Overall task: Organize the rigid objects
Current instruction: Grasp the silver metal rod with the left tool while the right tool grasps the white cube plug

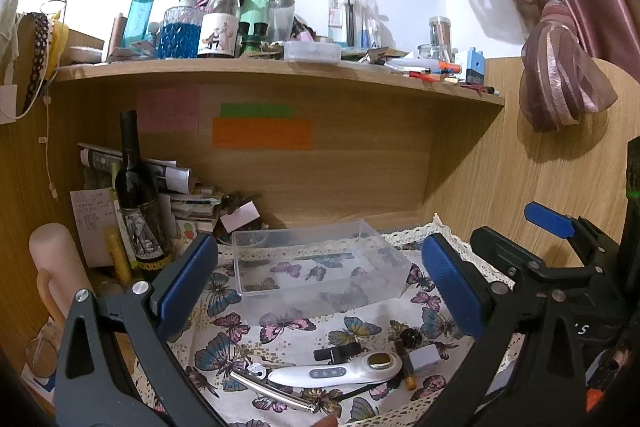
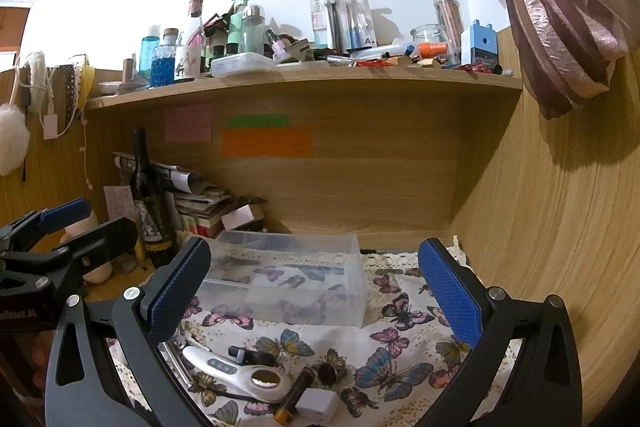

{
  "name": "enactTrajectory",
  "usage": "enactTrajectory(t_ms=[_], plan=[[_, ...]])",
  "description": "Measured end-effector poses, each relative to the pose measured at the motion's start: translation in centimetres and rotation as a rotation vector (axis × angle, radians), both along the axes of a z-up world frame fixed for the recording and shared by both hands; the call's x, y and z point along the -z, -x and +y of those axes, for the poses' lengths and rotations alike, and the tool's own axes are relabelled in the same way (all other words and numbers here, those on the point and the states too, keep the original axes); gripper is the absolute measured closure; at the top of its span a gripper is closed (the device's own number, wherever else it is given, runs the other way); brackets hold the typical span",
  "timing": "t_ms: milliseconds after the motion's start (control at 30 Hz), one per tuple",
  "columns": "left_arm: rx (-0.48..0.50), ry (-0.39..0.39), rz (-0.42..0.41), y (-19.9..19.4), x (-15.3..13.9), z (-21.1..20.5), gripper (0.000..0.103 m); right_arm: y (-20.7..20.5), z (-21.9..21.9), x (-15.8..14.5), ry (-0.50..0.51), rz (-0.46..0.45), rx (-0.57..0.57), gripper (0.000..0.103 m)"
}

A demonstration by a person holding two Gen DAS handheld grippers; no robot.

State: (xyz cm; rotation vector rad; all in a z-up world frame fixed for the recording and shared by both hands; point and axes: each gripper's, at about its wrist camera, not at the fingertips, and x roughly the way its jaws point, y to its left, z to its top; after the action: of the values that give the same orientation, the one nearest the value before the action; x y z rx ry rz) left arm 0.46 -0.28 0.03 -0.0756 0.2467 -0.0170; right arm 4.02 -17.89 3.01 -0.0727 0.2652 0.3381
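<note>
Looking through the left wrist camera, you see your left gripper (image 1: 320, 287) held above a desk, its two blue-padded jaws spread wide and holding nothing. Between them, further back, sits a clear plastic box (image 1: 320, 267), empty, on a butterfly-print cloth (image 1: 224, 351). Nearer to you lies a loose cluster: a white handheld device (image 1: 336, 373), a slim metal rod (image 1: 272, 389) angled just beside its handle, a small black clip (image 1: 338, 351), a dark tube with an amber cap (image 1: 404, 363) and a small white block (image 1: 426, 355). These lie touching or nearly so. A reach for one could nudge its neighbours, and the rod looks likely to roll or slip from the pads. A dark wine bottle (image 1: 138, 195) stands upright at the left, near the box; a wide sweep of the left jaw could knock it over. Your right gripper (image 1: 520, 235) shows at the right edge, also spread.

Through the right wrist camera, your right gripper (image 2: 316, 291) hangs open and empty in front of the same box (image 2: 288, 279). The white device (image 2: 240, 375), the clip (image 2: 250, 355), the tube (image 2: 296, 395) and the white block (image 2: 318, 405) sit low in view, close under the left-hand jaw. The cloth could bunch under a dragging pad and shift everything on it. The box looks light and may slide if an object is dropped against its wall. Your left gripper (image 2: 76, 223) is near at the left edge; both tools working the same small cluster could collide.
</note>
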Motion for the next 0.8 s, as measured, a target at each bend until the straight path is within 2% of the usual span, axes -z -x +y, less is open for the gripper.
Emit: enactTrajectory(t_ms=[100,200,433,500,567,600,667,733,800], plan=[[-0.009,0.004,0.015,-0.3,0.4,0.5,0.000,0.3,-0.1,0.4,-0.003,-0.015,-0.004,0.000],[-0.003,0.021,0.041,-0.7,1.1,1.3,0.000,-0.3,-0.3,1.1,0.011,0.015,-0.008,0.000],[-0.074,0.060,0.144,-1.8,4.3,3.9,0.000,-2.0,-1.2,4.0,0.039,0.152,0.021,0.000],[-0.088,0.069,0.185,-2.2,5.5,4.5,0.004,-2.5,-1.4,5.0,0.047,0.187,0.032,0.000],[-0.096,0.073,0.237,-2.7,6.7,4.8,0.016,-2.8,-1.7,5.9,0.049,0.218,0.031,0.000],[-0.096,0.079,0.268,-3.1,7.4,5.0,0.017,-3.1,-1.7,6.5,0.054,0.237,0.032,0.000],[-0.093,0.091,0.314,-3.4,8.7,5.0,0.020,-3.3,-1.7,7.4,0.064,0.263,0.038,0.004],[-0.093,0.094,0.365,-3.8,10.1,4.8,0.028,-3.6,-1.9,8.2,0.078,0.304,0.030,0.012],[-0.085,0.107,0.416,-4.1,11.6,4.6,0.032,-3.9,-2.1,9.1,0.079,0.349,0.021,0.018]])
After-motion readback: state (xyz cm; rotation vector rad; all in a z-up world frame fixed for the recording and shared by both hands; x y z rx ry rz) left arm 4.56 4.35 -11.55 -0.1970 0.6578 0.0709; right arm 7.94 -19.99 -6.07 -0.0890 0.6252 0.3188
